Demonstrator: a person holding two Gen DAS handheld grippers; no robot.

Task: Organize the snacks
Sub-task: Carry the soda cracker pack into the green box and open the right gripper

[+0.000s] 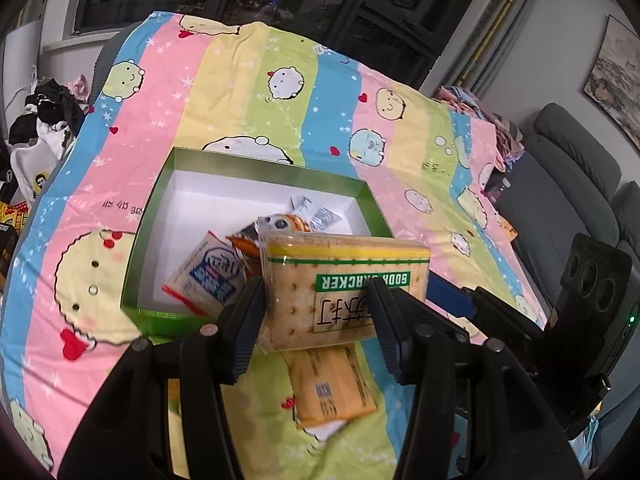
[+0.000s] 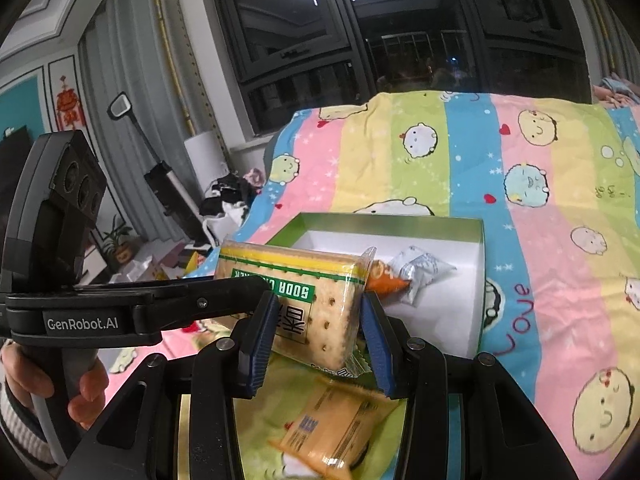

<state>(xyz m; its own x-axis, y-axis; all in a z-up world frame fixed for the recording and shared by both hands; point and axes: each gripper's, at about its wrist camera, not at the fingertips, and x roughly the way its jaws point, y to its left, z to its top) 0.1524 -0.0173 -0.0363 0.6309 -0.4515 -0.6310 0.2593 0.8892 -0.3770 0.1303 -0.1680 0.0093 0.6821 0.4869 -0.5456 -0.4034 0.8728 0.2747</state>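
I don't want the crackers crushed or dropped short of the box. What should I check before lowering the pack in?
1. Left gripper shut on the soda cracker pack, jaws on both sides: ok.
2. Right gripper gripping the same pack's other end: ok.
3. Pack above the green box opening: not ok; it hangs at the near rim, over the orange snack packet on the sheet.
4. Free space in the box: ok; the far left white floor is bare.
5. Snacks already inside, blue-and-white packet and silver sachets, clear of the drop spot: cannot tell.
6. Pack undamaged: cannot tell.
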